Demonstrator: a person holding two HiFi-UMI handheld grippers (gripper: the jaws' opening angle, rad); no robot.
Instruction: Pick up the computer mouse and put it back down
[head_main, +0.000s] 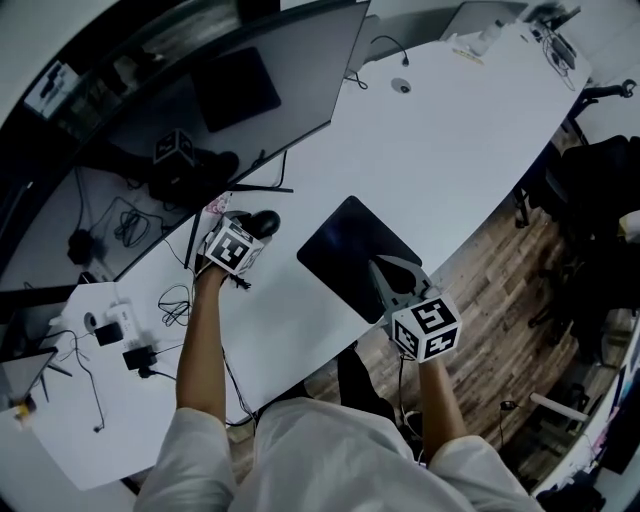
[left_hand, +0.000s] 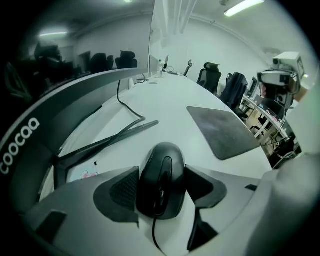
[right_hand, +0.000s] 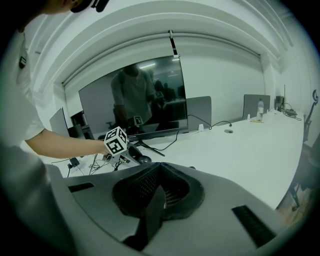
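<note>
the left claw (left_hand: 161, 171) is released, astride the mouse (left_hand: 161, 197), which rests on the counter (left_hand: 170, 102). the right claw (right_hand: 159, 175) is clenched on nothing.

Smooth black plastic with a slight sheen on the rounded black computer mouse (left_hand: 161, 185). Matt pale-grey plastic on the bodies of the left gripper (left_hand: 162, 172) and the right gripper (right_hand: 160, 167). Black pads (left_hand: 122, 192) inside the jaws, rough with a fine mesh-like grain. Flat black-and-white print on the matt marker cube (head_main: 427, 325). Smooth top with a soft, even sheen on the long white desk (head_main: 450, 130). Dull, matt, faintly mottled, cloth-like face on the dark rectangular mouse pad (head_main: 350, 250). Mirror-glossy dark screen on the wide black monitor (head_main: 250, 110). Brown, grained wood planks for the floor (head_main: 500, 290). Soft, creased white cloth on the person's shirt (head_main: 330, 460).
</note>
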